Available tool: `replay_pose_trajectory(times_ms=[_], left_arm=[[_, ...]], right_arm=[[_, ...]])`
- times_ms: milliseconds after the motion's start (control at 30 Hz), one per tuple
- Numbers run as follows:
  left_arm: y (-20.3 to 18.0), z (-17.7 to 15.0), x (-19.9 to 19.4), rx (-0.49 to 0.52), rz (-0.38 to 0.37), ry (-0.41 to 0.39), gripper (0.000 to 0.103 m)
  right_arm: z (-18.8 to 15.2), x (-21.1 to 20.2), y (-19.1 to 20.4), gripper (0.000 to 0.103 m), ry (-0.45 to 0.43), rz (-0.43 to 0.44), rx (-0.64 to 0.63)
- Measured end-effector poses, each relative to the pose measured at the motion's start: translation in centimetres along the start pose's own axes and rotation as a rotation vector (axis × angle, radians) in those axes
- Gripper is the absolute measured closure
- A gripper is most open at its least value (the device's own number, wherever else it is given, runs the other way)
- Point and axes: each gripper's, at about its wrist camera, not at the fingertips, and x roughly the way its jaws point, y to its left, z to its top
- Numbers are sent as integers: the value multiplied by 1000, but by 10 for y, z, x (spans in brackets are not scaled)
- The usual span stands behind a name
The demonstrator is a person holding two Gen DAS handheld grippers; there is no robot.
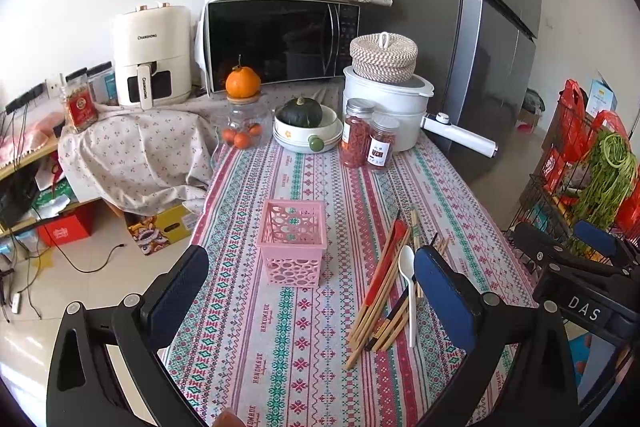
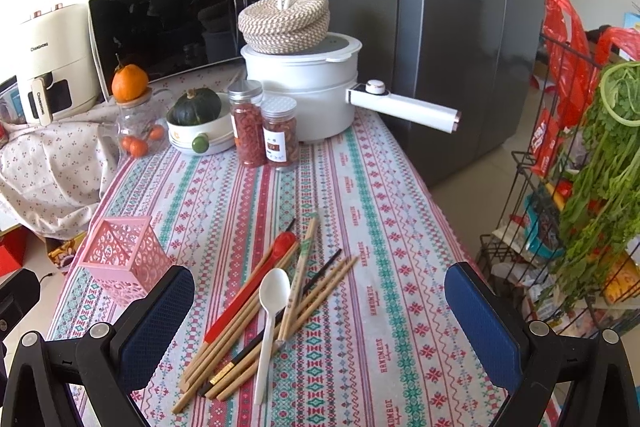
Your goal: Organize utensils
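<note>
Behind the pink lattice basket point(image 1: 293, 242) — two spice jars point(image 1: 369, 138), a green squash in a bowl point(image 1: 300, 112), a white electric pot point(image 1: 386, 107) and a microwave point(image 1: 280, 43). Right of the basket, loose on the patterned tablecloth point(image 2: 380, 211): wooden chopsticks point(image 2: 240, 339), a white plastic spoon point(image 2: 269, 319), a red spoon point(image 2: 256, 291), possibly one darker pair. Left gripper point(image 1: 310, 287) spread wide, empty, near the basket; right gripper point(image 2: 320, 311) likewise apart — straddling the pile, not touching.

right gripper point(image 2: 319, 311) open, empty | above chopsticks point(image 2: 240, 331), white spoon point(image 2: 269, 323) | pink basket point(image 2: 124, 259) left
</note>
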Motion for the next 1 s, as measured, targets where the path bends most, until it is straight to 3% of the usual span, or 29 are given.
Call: replay_pose_trajectory(times_ms=[1000], left_arm=[[-1,-2,2,13,-5,32,0]], right_arm=[[-3,2,7,0,26,20,-13]])
